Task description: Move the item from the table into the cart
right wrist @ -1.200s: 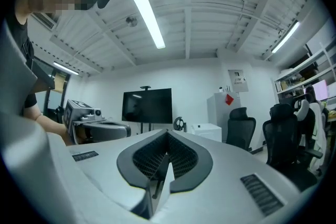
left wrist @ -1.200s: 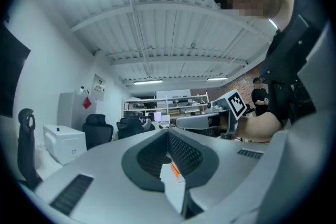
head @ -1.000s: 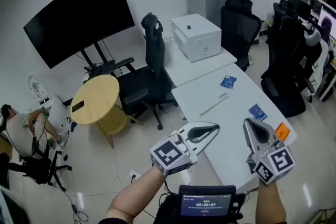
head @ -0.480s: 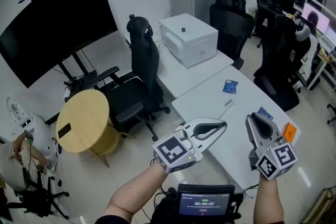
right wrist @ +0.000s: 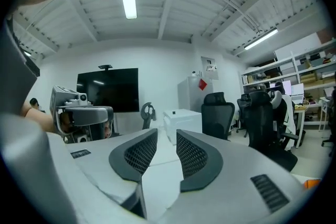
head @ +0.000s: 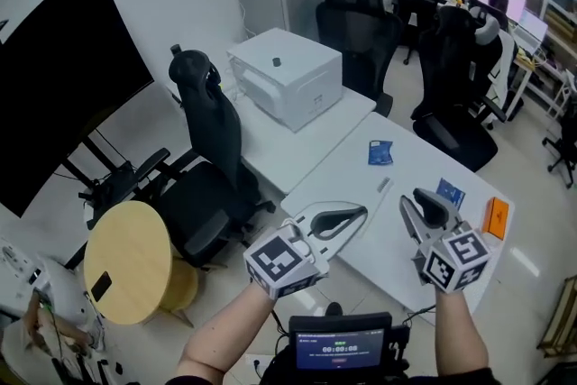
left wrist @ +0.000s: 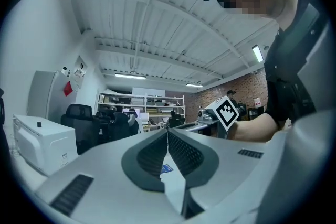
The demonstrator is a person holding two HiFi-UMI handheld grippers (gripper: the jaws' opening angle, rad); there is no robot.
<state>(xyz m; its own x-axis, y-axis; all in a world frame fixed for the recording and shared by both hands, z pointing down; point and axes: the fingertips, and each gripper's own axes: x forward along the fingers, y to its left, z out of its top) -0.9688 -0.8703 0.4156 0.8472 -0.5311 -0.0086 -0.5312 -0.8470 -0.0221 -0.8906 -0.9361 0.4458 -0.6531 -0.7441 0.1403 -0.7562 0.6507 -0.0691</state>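
Several small items lie on the white table [head: 347,165]: a blue packet [head: 380,152], a second blue packet [head: 448,192], an orange pack [head: 496,216] at the right corner and a thin white stick [head: 383,186]. Both grippers hover above the table's near edge, touching none of them. My left gripper [head: 358,213] is shut and empty; in the left gripper view its pads [left wrist: 180,150] meet. My right gripper [head: 422,199] has its jaws opening, with a narrow gap [right wrist: 167,140] and nothing between them.
A white printer [head: 287,75] stands on the adjoining table behind. Black office chairs [head: 203,149] crowd the left side and far right. A round yellow table [head: 126,261] and a large black screen [head: 54,77] stand at the left. A screen device [head: 338,343] hangs below my arms.
The view has swung so the table and printer sit more to the left and centre. The right gripper's jaws have parted from shut. Both grippers stay low in front of me.
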